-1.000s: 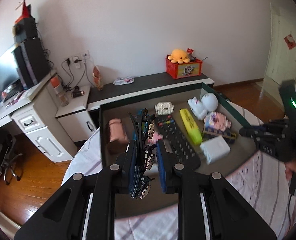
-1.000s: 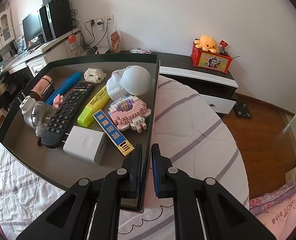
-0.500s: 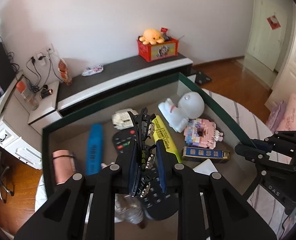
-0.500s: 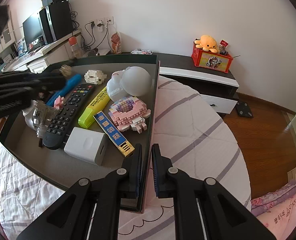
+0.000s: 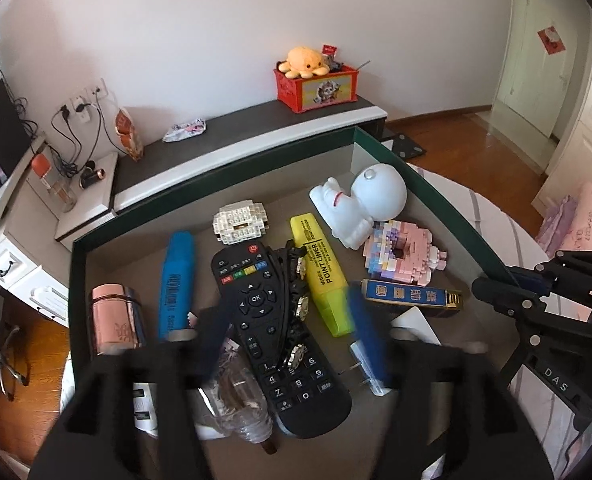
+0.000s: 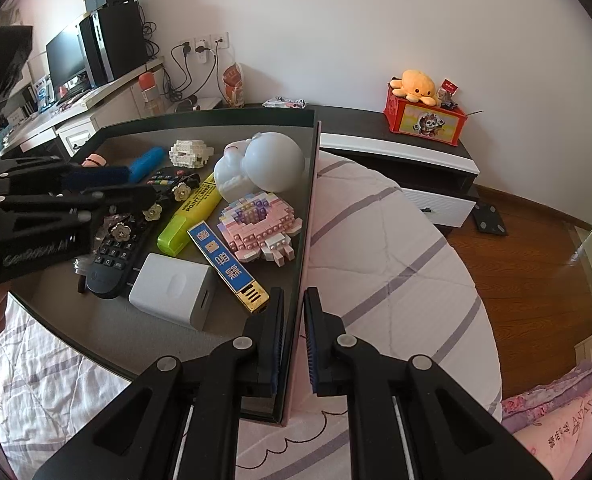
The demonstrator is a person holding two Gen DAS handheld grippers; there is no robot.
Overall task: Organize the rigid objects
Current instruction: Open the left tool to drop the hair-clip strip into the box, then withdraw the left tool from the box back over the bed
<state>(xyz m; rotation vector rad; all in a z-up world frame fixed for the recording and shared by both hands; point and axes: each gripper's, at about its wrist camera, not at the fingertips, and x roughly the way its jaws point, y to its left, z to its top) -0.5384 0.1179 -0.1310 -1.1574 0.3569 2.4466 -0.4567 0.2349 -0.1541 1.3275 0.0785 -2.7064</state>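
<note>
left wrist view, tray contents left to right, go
pink cylinder → blue tube → black remote → yellow highlighter → pink brick model

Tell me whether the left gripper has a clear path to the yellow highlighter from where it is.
Probably yes. The left gripper, jaws opening, sits just short of the yellow highlighter, whose top is bare; only the black flower hair clip on the remote control lies alongside it.

Matt black plastic remote [image 5: 274, 332], glossy (smooth) highlighter [image 5: 322, 276]
</note>
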